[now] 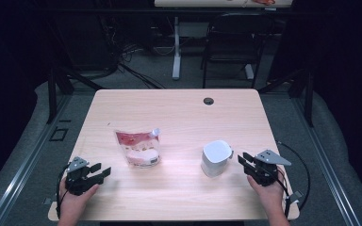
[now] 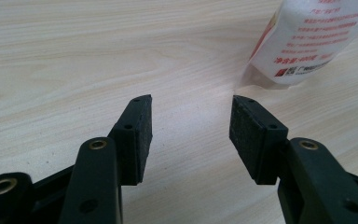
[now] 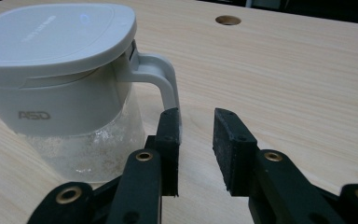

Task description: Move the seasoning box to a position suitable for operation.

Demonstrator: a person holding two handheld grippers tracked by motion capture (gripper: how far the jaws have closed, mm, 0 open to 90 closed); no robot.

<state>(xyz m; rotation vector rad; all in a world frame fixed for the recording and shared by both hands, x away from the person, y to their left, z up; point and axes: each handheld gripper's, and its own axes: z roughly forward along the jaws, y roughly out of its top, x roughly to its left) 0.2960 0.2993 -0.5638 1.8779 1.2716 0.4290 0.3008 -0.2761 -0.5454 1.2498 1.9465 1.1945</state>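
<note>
From above I have both tools low on the near side of the wooden table (image 1: pixel 179 108), one at each corner. My left gripper (image 1: pixel 104 171) sits by the near left edge with its jaws spread wide and nothing between them; in the left gripper view the pads (image 2: pixel 142 135) frame bare wood, and the red-and-white pouch (image 2: pixel 307 39) lies beyond and to the right of them, apart from the tips. In the high view that pouch (image 1: pixel 139 147) stands a little left of the table's middle, its spout corner pointing up and to the right. My right gripper (image 1: pixel 243 160) is just beside the white lidded jug (image 1: pixel 215 157), which stands right of centre with its handle turned toward the tool. In the right gripper view the jug's handle (image 3: pixel 161 77) curves down to meet the tip of the jaw nearer the jug, outside the gap; the gap between the pads (image 3: pixel 226 149) is narrow and holds nothing. The jug's lower part is clear, with pale grains inside.
</note>
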